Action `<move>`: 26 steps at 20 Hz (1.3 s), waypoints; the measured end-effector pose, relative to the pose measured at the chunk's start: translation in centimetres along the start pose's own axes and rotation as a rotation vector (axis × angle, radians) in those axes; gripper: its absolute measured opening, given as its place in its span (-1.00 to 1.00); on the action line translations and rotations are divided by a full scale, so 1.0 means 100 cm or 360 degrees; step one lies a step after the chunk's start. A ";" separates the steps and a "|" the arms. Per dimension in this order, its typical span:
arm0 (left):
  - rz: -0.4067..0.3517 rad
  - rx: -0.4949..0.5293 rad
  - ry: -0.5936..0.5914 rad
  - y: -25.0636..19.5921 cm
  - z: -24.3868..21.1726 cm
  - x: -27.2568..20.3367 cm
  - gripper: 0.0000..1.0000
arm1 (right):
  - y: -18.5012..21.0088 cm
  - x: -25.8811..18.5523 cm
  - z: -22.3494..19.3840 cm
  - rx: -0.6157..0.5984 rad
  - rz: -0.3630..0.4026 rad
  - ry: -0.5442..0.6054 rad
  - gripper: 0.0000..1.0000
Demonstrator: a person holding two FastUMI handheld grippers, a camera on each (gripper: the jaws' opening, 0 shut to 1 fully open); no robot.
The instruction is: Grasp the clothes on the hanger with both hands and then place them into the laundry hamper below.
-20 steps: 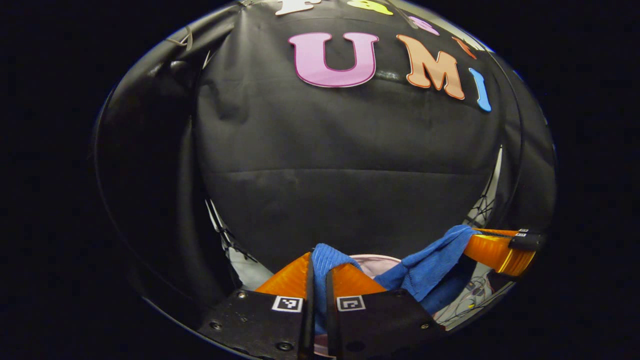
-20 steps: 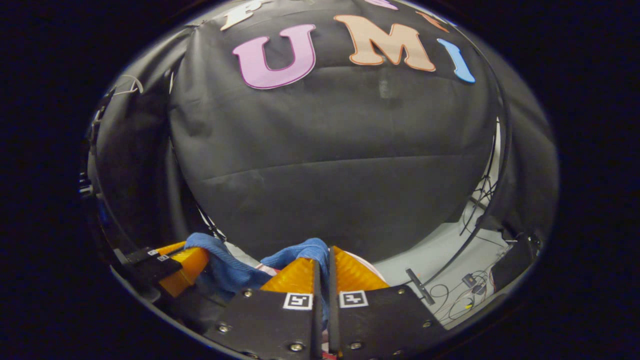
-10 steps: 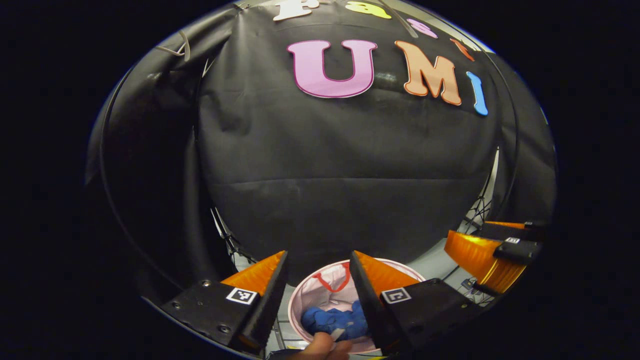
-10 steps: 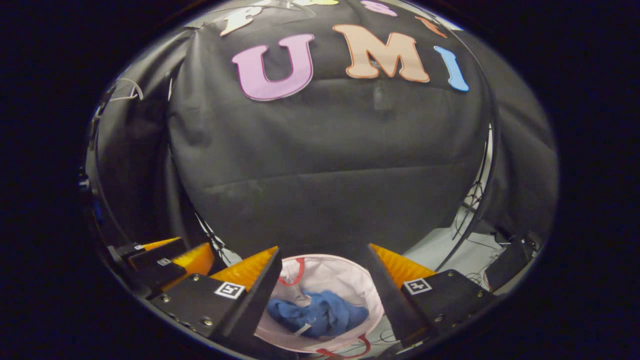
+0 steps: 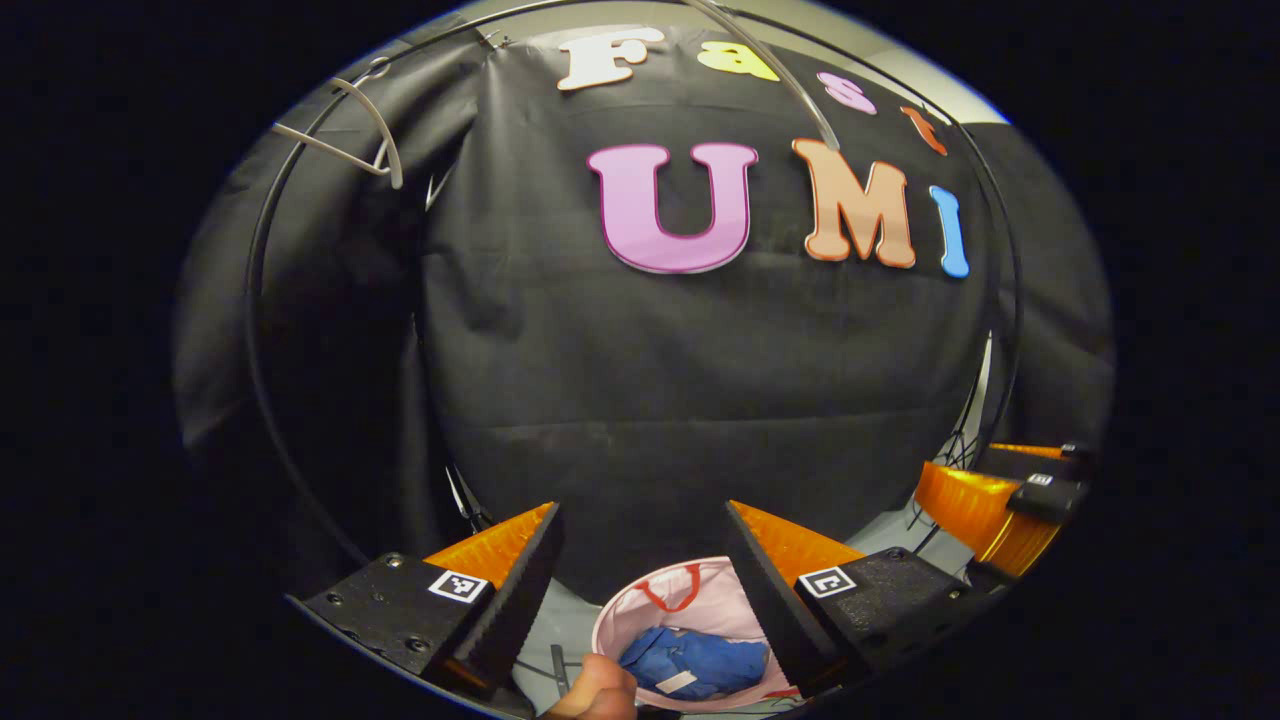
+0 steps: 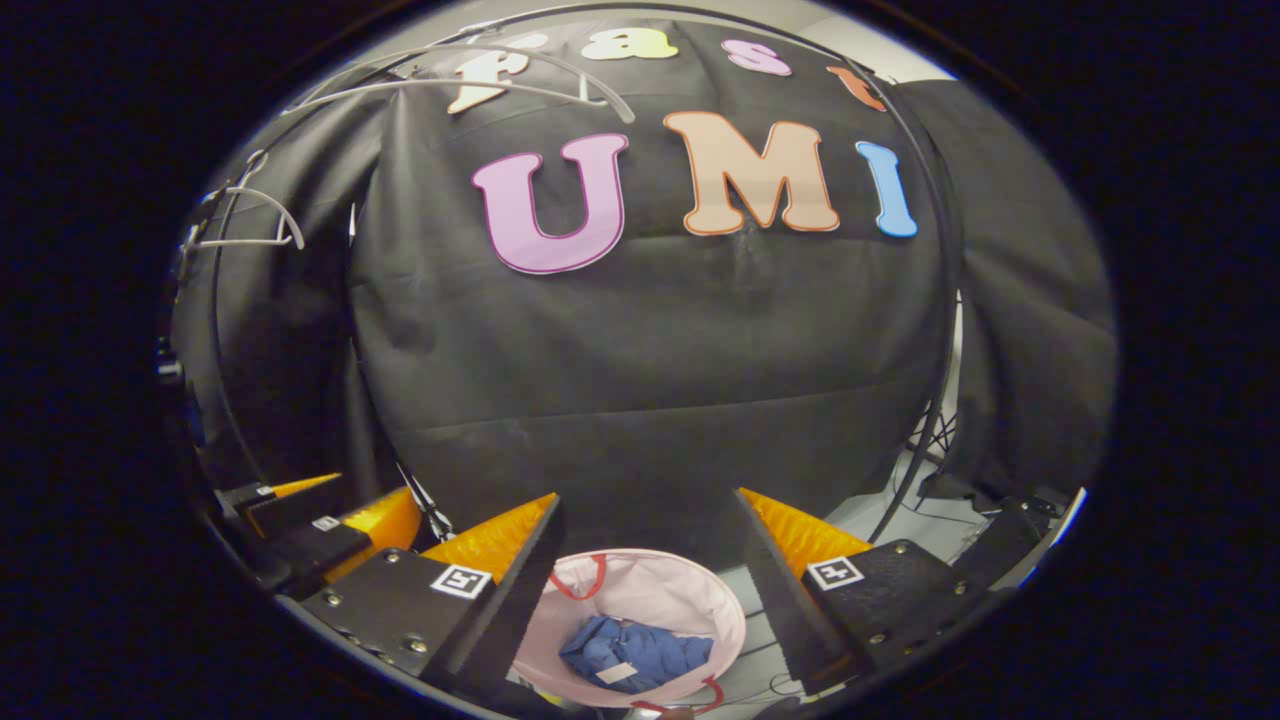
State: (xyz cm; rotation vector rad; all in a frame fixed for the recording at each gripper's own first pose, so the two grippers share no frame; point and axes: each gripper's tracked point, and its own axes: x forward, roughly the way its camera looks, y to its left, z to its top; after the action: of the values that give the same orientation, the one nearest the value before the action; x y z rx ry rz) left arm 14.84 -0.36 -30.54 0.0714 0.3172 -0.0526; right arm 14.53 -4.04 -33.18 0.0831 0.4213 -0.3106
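I count one crumpled blue garment (image 6: 634,653) lying in one round pale pink fabric hamper with red handles (image 6: 660,595), low centre of both views; bunched up, no clear long axis; my left gripper (image 5: 645,575) and right gripper (image 6: 650,565) hang released, spread wide above; two bare white hangers (image 6: 250,220) upper left.

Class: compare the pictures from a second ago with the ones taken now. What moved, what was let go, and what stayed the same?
Both grippers, left and right, were shut on the blue garment; they opened and dropped it into the pink hamper, then lifted, bringing the bare hangers into view. The hamper stayed in place.
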 end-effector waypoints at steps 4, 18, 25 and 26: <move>0.0007 0.0015 -0.0088 -0.001 0.034 -0.015 0.94 | -0.017 -0.022 0.030 0.0015 -0.0026 -0.0089 0.87; 0.0031 0.0029 -0.0310 -0.007 0.139 -0.075 0.94 | -0.042 -0.094 0.131 -0.0052 -0.0029 -0.0376 0.97; 0.0108 -0.0034 -0.0430 0.012 0.194 -0.120 0.99 | -0.027 -0.143 0.174 -0.0080 0.0111 -0.0538 0.97; 0.0103 -0.0040 -0.0450 0.011 0.203 -0.127 0.99 | -0.026 -0.150 0.181 -0.0077 0.0129 -0.0557 0.97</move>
State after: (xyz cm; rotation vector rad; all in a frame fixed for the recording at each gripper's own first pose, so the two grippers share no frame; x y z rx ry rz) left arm 9.15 -0.38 -7.30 0.0482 0.0328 0.0057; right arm 7.83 -4.88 -10.54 -0.0023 0.0780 -0.2290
